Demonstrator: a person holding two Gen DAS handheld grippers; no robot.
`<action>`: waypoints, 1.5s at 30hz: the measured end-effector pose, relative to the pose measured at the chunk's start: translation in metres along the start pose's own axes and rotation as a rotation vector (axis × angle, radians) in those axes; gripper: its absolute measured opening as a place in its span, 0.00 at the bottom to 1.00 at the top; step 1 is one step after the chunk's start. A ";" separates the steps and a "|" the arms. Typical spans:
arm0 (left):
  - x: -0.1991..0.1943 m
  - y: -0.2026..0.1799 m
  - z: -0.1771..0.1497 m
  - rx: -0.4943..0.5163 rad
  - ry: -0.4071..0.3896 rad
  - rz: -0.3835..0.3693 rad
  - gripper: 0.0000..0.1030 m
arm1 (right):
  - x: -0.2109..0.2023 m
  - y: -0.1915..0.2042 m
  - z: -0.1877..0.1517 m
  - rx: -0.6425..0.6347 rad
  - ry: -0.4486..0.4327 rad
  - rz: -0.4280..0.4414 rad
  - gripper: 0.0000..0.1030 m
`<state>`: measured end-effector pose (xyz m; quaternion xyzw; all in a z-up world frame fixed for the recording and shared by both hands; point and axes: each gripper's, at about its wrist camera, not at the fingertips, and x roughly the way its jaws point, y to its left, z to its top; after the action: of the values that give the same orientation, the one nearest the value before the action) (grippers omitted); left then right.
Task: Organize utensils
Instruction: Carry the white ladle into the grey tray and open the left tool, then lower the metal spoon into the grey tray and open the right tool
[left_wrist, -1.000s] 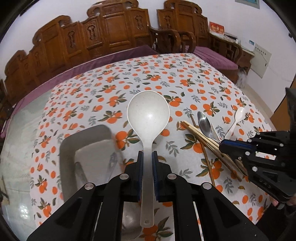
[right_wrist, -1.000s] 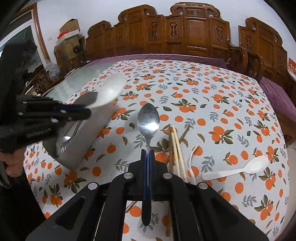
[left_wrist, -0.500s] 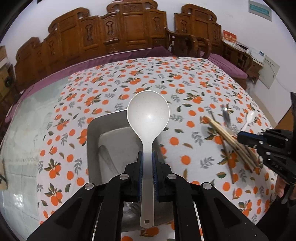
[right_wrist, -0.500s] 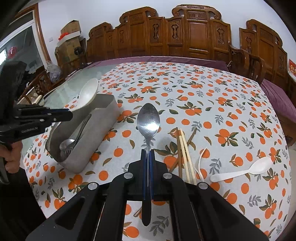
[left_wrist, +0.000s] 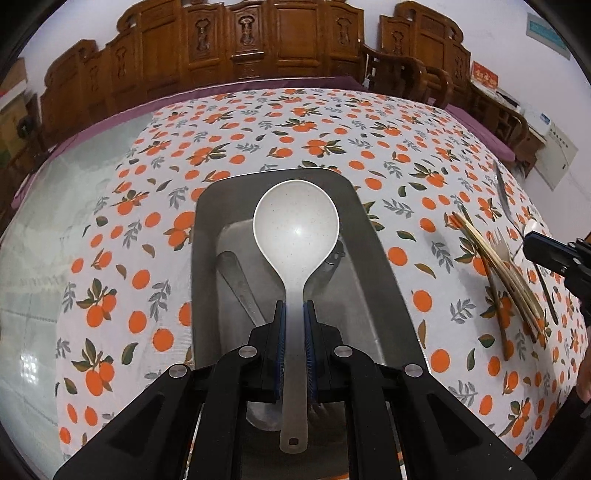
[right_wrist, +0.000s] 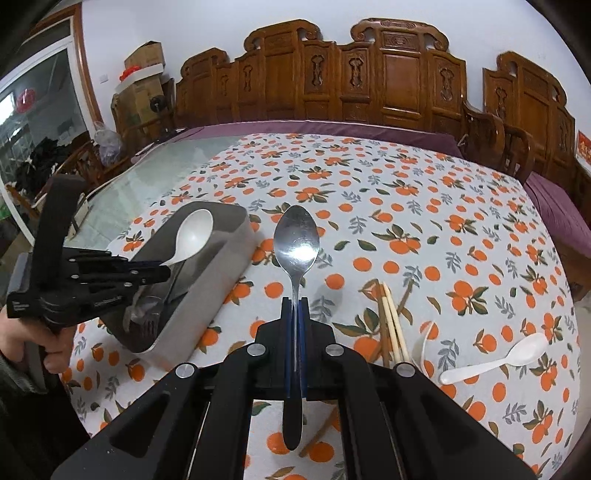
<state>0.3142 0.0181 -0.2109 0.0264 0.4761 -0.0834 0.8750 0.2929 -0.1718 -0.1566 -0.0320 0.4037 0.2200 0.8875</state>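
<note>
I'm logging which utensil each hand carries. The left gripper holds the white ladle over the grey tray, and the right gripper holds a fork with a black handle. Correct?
Not quite. The right gripper is shut on a metal spoon with a black handle, not a fork, as the right wrist view shows. The rest stands: the left gripper holds the white ladle over the grey tray.

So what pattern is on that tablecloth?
Oranges with green leaves on a white tablecloth, clearest in the right wrist view.

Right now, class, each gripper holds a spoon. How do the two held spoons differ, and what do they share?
The left gripper clamps a white plastic ladle with a round, deep bowl; the right gripper clamps a shiny metal spoon with a narrower oval bowl and a dark handle. The ladle hangs over the grey tray; the metal spoon over the tablecloth. Both are gripped by the handle, bowl forward.
</note>
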 end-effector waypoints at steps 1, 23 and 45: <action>0.000 0.001 0.000 -0.005 -0.002 -0.007 0.08 | -0.001 0.004 0.001 -0.008 0.001 0.002 0.04; -0.061 0.051 0.012 -0.055 -0.157 -0.018 0.41 | 0.031 0.088 0.043 -0.084 0.027 0.088 0.04; -0.077 0.095 0.014 -0.124 -0.217 0.049 0.81 | 0.111 0.133 0.043 -0.046 0.131 0.140 0.04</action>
<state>0.3009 0.1188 -0.1424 -0.0251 0.3818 -0.0347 0.9232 0.3315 -0.0014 -0.1924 -0.0382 0.4570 0.2882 0.8406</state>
